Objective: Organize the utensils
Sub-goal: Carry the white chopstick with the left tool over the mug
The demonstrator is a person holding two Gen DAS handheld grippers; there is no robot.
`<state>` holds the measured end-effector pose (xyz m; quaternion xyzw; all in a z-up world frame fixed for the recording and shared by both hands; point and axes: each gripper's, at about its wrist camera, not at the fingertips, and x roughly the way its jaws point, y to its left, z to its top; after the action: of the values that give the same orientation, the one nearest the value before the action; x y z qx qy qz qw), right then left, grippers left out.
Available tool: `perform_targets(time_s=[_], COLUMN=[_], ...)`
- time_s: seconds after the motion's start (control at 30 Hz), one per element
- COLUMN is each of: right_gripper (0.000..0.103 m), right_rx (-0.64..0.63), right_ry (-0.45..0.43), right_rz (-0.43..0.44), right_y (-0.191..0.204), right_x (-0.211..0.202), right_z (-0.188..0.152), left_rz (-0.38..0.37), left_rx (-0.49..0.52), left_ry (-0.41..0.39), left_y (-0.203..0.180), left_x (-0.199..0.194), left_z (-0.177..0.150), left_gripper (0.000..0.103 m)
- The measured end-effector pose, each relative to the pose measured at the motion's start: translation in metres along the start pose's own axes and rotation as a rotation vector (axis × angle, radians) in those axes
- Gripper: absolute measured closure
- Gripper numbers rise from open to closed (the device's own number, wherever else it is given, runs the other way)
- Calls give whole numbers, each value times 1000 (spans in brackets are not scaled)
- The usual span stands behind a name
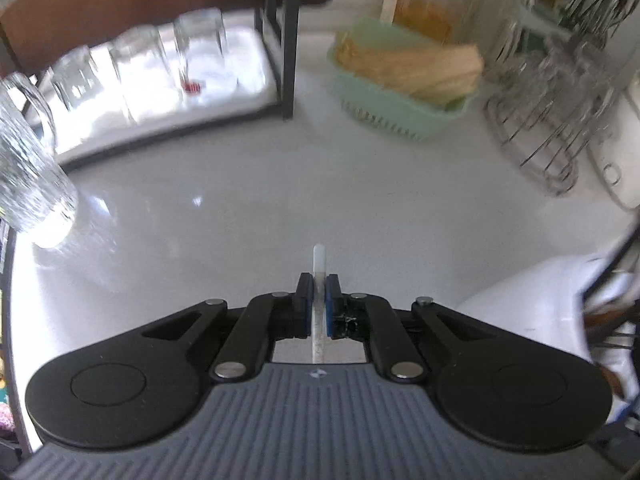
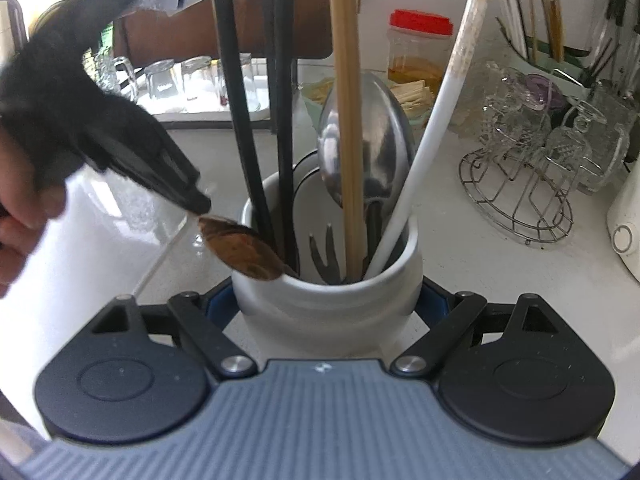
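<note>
My left gripper (image 1: 319, 280) is shut on a thin white chopstick (image 1: 319, 258), whose tip pokes out past the blue pads above the white counter (image 1: 280, 200). In the right wrist view that left gripper (image 2: 192, 200) hovers left of the holder, the chopstick (image 2: 160, 260) slanting down from it. My right gripper (image 2: 326, 298) is shut on a white ceramic utensil holder (image 2: 320, 320). Inside stand a wooden spoon (image 2: 244, 248), black chopsticks (image 2: 240, 120), wooden chopsticks (image 2: 348, 120), a metal spoon (image 2: 380, 152), a fork (image 2: 326, 256) and a long white chopstick (image 2: 432, 128).
A green basket of wooden sticks (image 1: 400, 92) and a red-lidded jar (image 1: 428, 0) stand at the back. A wire rack with glasses (image 1: 540, 120) is at the right. A tray of upturned glasses (image 1: 160, 76) sits back left, a glass mug (image 1: 28, 168) at the far left.
</note>
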<state>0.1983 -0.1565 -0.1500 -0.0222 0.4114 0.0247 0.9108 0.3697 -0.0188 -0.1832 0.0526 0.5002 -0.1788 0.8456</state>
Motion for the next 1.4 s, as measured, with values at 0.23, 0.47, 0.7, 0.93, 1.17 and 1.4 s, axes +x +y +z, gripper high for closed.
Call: perform_targets(time_s=[0.23, 0.47, 0.7, 0.93, 1.17, 1.4], right_gripper=[12, 12, 12, 12, 12, 12], right_rx=[-19, -30, -40, -39, -33, -32], right_ry=[7, 10, 2, -15, -25, -32], right_rz=[16, 31, 38, 38, 33, 30], right_y=[-1, -5, -7, -7, -6, -5], right_x=[4, 5, 7, 5, 5, 3], right_z=[1, 2, 1, -2, -4, -5], left_rz=[-29, -64, -98, -101, -116, -123], left_rx=[-57, -65, -79, -97, -89, -74], left_ry=[-98, -175, -250, -297, -311, -343], left_y=[3, -8, -17, -23, -28, -29], left_x=[-54, -104, -141, -168, -181, -200], left_z=[-2, -17, -34, -46, -52, -47], left_gripper=[96, 96, 96, 96, 96, 96])
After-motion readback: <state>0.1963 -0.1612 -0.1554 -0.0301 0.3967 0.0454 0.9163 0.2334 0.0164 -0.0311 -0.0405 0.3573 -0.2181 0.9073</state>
